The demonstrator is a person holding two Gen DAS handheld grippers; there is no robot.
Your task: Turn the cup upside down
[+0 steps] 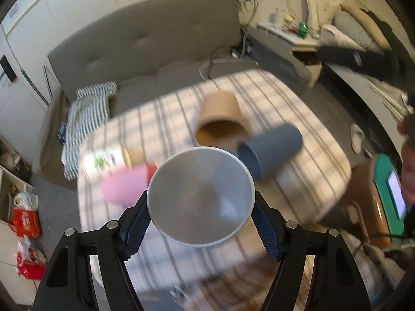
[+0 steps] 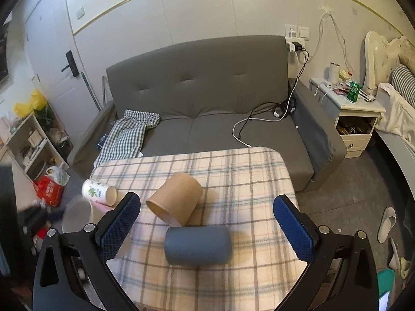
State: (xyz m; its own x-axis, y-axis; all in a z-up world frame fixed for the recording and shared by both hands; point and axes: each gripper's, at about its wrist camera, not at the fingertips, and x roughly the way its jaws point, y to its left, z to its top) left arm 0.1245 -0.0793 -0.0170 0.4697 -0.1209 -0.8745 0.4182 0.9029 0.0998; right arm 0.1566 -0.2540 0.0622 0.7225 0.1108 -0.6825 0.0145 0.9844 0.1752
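Grey-white cup [image 1: 201, 198]: one, clamped between the left gripper [image 1: 201, 217] pads, mouth toward the camera, above the plaid-covered table [image 2: 246, 171]
Cups lying on their sides: four, namely kraft [image 2: 175, 198], slate-grey [image 2: 197, 245], printed white [image 2: 97, 191], pink [image 1: 124, 185]
Right gripper [image 2: 206, 226]: jaws wide apart, holding nothing, over the slate-grey cup
Sofa [image 2: 207, 98]: one, behind the table

Motion-blurred left view; sharp, evenly lit right.

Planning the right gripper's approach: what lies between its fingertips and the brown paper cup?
In the right wrist view, the grey cup lies on its side between the right gripper and the brown paper cup.
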